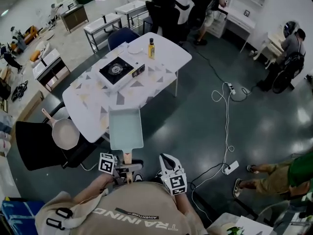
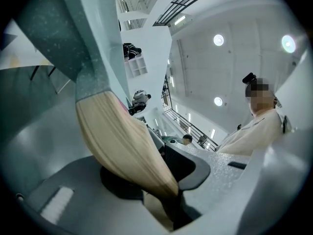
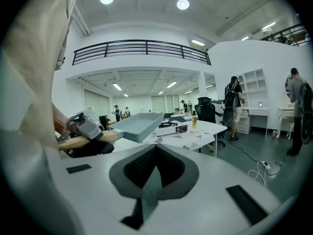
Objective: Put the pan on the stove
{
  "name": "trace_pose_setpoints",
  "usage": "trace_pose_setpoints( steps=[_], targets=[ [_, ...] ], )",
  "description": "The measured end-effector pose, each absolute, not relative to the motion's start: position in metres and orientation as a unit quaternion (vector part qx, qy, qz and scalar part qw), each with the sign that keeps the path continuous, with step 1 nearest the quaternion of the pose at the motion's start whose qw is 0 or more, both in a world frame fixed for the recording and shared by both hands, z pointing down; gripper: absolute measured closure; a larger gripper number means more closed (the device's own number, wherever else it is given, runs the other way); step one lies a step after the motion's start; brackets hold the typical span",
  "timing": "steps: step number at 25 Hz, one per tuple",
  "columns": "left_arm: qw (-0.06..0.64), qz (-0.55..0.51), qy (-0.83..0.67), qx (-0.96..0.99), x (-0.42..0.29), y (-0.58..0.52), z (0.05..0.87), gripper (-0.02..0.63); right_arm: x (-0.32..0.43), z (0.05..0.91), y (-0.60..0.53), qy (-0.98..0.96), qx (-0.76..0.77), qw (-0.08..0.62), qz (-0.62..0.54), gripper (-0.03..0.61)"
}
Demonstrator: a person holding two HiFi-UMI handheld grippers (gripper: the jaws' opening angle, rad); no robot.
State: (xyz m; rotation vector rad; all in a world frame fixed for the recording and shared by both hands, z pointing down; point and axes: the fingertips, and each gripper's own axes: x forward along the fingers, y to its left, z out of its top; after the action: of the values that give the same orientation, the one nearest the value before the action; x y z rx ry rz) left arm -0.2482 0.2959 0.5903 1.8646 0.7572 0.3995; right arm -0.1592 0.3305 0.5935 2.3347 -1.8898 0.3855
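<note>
Your left gripper (image 1: 126,168) is clamped tight on the wooden handle (image 2: 122,141) of the square pan (image 1: 125,127). The pan hangs in the air at the lower centre of the head view, overlapping the near edge of the table (image 1: 166,65). The stove (image 1: 117,70) sits on the table well beyond it, up and slightly left. Your right gripper (image 1: 167,160) has its jaws together on nothing. You grip only the handle, so the pan will likely want to sag or twist; carry it forward level. Centre it over the burner, lower it flat, and steer clear of the bottle (image 1: 151,48) past the stove.
</note>
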Motion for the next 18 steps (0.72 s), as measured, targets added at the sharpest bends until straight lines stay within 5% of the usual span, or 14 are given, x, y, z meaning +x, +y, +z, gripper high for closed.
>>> trace_pose_setpoints(
  steps=[18],
  targets=[
    [0.529,0.152,0.248,0.797,-0.182,0.286,0.599,0.485,-0.084,0.613,0.306,-0.687,0.711,0.038,0.145,0.574]
  ],
)
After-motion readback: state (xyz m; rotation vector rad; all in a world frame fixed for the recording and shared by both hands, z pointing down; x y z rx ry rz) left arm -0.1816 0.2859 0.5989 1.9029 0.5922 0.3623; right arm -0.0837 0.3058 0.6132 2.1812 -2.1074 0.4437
